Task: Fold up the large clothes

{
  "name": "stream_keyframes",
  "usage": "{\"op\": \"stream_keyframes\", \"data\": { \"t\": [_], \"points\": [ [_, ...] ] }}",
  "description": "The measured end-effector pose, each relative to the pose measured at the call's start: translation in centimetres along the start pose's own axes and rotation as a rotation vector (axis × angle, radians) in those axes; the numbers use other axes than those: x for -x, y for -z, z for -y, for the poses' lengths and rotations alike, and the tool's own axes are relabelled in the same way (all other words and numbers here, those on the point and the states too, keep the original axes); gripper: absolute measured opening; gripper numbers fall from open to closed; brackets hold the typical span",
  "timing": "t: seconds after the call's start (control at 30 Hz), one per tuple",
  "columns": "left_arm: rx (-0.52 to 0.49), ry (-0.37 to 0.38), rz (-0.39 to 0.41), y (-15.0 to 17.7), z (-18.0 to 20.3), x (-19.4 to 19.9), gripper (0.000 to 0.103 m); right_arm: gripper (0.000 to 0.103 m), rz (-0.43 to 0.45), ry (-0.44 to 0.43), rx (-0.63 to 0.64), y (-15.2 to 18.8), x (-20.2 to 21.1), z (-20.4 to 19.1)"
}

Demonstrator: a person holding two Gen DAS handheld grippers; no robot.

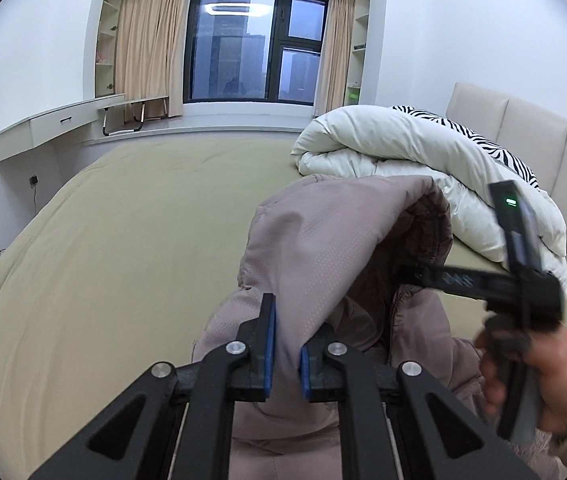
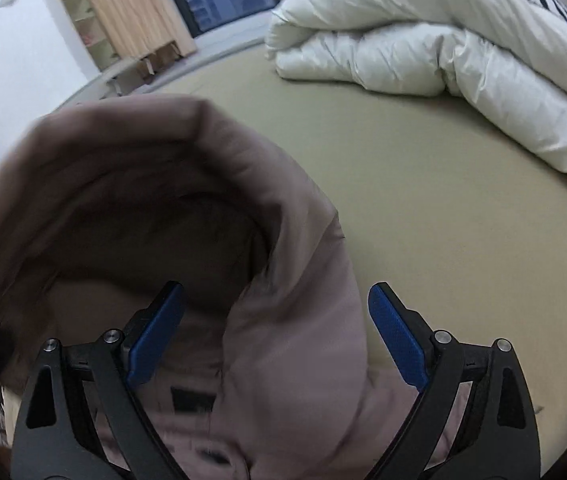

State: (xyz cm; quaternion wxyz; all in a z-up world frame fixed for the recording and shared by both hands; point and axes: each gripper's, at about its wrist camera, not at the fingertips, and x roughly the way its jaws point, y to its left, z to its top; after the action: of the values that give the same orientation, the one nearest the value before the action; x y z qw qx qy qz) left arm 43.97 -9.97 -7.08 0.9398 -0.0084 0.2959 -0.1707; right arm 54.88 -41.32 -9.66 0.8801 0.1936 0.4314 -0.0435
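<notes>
Left tongs [image 1: 285,346]: blue pads pinching a fold of the coat's hood.
Right tongs [image 2: 277,336]: spread wide, the hood's edge between the pads, not pressed.
Coat [image 1: 323,240]: mauve, padded, raised off the bed [image 1: 123,220].
Duvet [image 1: 383,148]: white, bundled near the headboard [image 1: 523,128].

The jacket [image 2: 275,360] hood is smeared with motion blur in the right wrist view, so its lining is just a dark mush; its lower half runs off the bottom edge; the person's hand [image 1: 531,376] gets cut off at the sleeve in the left wrist view.
</notes>
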Motion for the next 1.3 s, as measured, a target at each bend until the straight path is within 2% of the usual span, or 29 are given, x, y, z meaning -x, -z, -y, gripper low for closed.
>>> {"op": "stream_keyframes", "data": {
  "t": [0.03, 0.07, 0.1, 0.13, 0.17, 0.3, 0.4, 0.53, 0.63, 0.73, 0.77, 0.83, 0.93, 1.0, 1.07, 1.13, 1.17, 1.2, 1.23, 1.27, 1.3],
  "points": [
    [0.003, 0.002, 0.002, 0.3, -0.2, 0.3, 0.011, 0.073, -0.019, -0.011, -0.029, -0.6, -1.0, 0.2],
    [0.002, 0.001, 0.003, 0.6, -0.4, 0.6, 0.011, 0.039, -0.045, -0.027, -0.053, -1.0, -1.8, 0.5],
    [0.006, 0.004, 0.000, 0.7, -0.5, 0.6, 0.011, 0.022, -0.081, -0.036, -0.090, -1.5, -2.6, 1.0],
    [0.013, 0.006, -0.002, 0.8, -0.8, 0.6, 0.011, 0.019, -0.080, -0.039, -0.115, -1.7, -2.5, 1.4],
    [0.022, 0.008, -0.002, 1.0, -1.0, 0.8, 0.011, 0.011, -0.050, -0.047, -0.126, -1.9, -1.8, 1.7],
    [0.092, 0.029, -0.015, 1.6, -2.4, 1.6, 0.011, 0.010, 0.104, -0.082, -0.060, -1.1, 4.6, 1.1],
    [0.151, 0.051, -0.027, 2.7, -3.3, 3.2, 0.011, 0.010, 0.206, -0.043, 0.085, 1.9, 10.5, -0.2],
    [0.191, 0.068, -0.056, 5.0, -3.3, 5.8, 0.011, 0.010, 0.287, 0.009, 0.215, 8.9, 15.8, -0.5],
    [0.217, 0.071, -0.111, 8.2, -3.1, 7.4, 0.011, 0.010, 0.266, -0.042, 0.185, 14.1, 17.0, 1.5],
    [0.257, 0.093, -0.226, 12.3, -3.0, 8.0, 0.012, 0.010, 0.171, -0.027, 0.145, 19.6, 15.9, 3.7],
    [0.252, 0.082, -0.257, 13.6, -2.9, 8.5, 0.012, 0.014, 0.140, -0.048, 0.110, 21.4, 15.9, 4.6],
    [0.261, 0.066, -0.288, 15.4, -3.2, 9.8, 0.013, 0.017, 0.104, -0.080, 0.076, 24.3, 16.4, 5.2],
    [0.308, 0.032, -0.325, 16.3, -4.3, 11.5, 0.017, 0.019, 0.051, -0.058, 0.093, 27.5, 17.9, 5.5],
    [0.345, 0.025, -0.309, 15.5, -4.7, 12.9, 0.018, 0.019, 0.041, -0.071, 0.096, 29.0, 19.3, 5.9],
    [0.299, 0.040, -0.246, 13.1, -3.7, 14.2, 0.018, 0.019, 0.077, -0.094, 0.059, 29.0, 21.7, 6.7],
    [0.249, 0.084, -0.191, 10.3, -1.8, 14.7, 0.018, 0.019, 0.124, -0.117, 0.037, 27.2, 23.3, 6.9],
    [0.226, 0.104, -0.171, 8.9, -0.9, 14.6, 0.023, 0.022, 0.150, -0.131, 0.040, 25.8, 24.0, 6.6],
    [0.196, 0.120, -0.150, 7.3, 0.2, 14.1, 0.028, 0.036, 0.166, -0.142, 0.054, 24.4, 24.4, 6.0],
    [0.164, 0.125, -0.142, 6.1, 1.1, 13.3, 0.035, 0.057, 0.176, -0.142, 0.076, 22.9, 24.6, 5.1],
    [0.139, 0.125, -0.138, 5.2, 1.8, 12.3, 0.035, 0.083, 0.186, -0.140, 0.087, 21.8, 24.6, 4.5],
    [0.120, 0.113, -0.142, 4.4, 2.3, 10.9, 0.035, 0.088, 0.217, -0.146, 0.097, 20.7, 24.4, 3.8]
  ]
}}
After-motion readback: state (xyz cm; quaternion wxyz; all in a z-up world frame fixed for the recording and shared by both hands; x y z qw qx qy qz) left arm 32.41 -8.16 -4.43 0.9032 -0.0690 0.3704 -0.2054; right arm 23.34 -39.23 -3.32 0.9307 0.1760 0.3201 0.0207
